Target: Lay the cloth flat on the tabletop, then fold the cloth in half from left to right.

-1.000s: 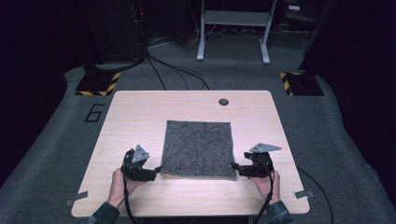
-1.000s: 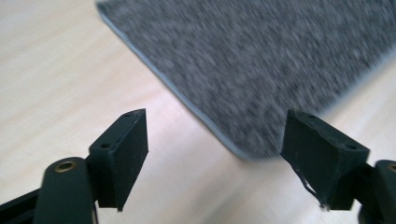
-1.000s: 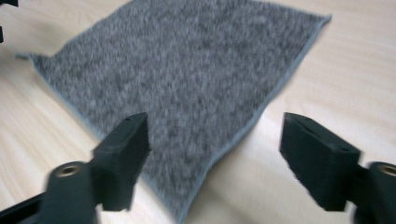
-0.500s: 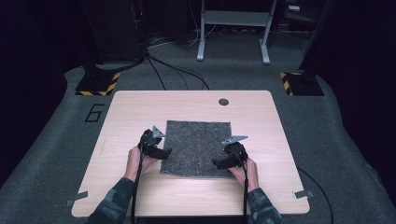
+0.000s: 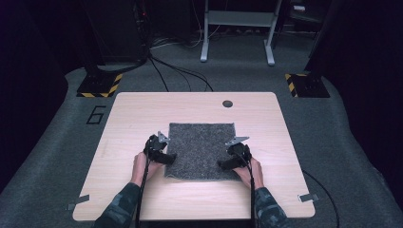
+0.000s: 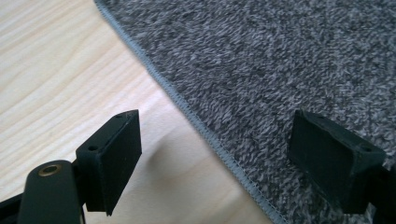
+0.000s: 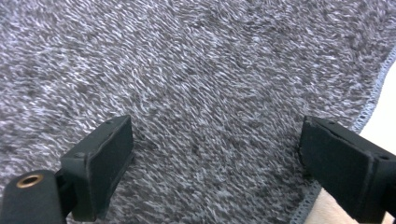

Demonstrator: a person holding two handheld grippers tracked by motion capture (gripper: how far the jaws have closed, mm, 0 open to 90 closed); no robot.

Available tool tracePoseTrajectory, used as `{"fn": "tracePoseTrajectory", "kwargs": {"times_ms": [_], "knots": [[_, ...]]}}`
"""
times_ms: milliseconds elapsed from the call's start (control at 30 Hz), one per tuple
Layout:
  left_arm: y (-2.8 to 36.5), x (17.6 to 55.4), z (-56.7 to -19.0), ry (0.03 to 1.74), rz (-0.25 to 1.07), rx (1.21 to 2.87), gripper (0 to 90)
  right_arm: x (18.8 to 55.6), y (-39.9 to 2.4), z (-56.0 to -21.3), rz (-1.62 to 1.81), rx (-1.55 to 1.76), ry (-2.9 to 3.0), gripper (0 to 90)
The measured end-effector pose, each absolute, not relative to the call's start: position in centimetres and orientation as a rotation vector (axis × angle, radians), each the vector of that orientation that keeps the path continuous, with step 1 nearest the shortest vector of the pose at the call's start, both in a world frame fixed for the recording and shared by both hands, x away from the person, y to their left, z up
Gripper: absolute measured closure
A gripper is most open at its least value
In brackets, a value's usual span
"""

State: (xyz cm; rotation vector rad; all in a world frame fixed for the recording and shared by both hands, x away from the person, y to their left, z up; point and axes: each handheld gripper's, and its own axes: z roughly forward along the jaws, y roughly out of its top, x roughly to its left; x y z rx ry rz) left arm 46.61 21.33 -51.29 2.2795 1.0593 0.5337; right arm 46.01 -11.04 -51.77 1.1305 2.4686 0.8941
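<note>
A grey, fuzzy square cloth (image 5: pixel 202 142) with a stitched hem lies flat in the middle of the wooden table (image 5: pixel 138 118). My left gripper (image 5: pixel 170 158) is at its left edge, low and open. In the left gripper view (image 6: pixel 215 135) one jaw hangs over bare wood (image 6: pixel 56 70) and the other over the cloth (image 6: pixel 280 56), with the hem between them. My right gripper (image 5: pixel 222 165) reaches in over the cloth's right part. Its jaws (image 7: pixel 215 144) have just been opening and stand wide over the cloth (image 7: pixel 187 60), pinching nothing.
A dark round hole (image 5: pixel 227 103) sits near the table's far edge. On the grey floor beyond stand two black bases with yellow stripes (image 5: pixel 97 85) (image 5: pixel 306 85), a white desk frame (image 5: pixel 237 28) and cables. Cables trail from both grippers toward the near edge.
Both hands have moved from the cloth's near corners away from the person and inward, onto its side edges. The cloth has not shifted.
</note>
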Motion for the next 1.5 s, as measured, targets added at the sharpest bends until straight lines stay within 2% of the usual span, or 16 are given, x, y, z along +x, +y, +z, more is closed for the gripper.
{"fn": "tracePoseTrajectory", "kwargs": {"times_ms": [200,333,533,1000,1100,1500], "knots": [[21.0,46.6,-51.4,1.066,0.490,2.270,15.6,46.2,-11.4,-51.8,0.879,1.130,2.476,6.5],[22.0,46.6,-50.7,1.068,0.482,2.222,14.8,46.2,-12.1,-51.4,0.870,1.139,2.479,0.0],[23.7,47.4,-49.2,1.102,0.500,2.161,14.4,45.1,-12.8,-49.3,1.014,1.142,2.440,0.0],[23.8,51.7,-48.1,1.143,0.469,2.145,15.2,41.9,-6.1,-47.5,1.097,0.958,2.504,0.0],[23.7,52.6,-48.2,1.147,0.507,2.138,16.3,41.4,-4.6,-47.4,1.112,0.920,2.515,0.1],[23.1,56.3,-49.4,1.198,0.458,2.164,18.0,40.2,1.0,-47.9,1.101,0.744,2.625,7.2]]}}
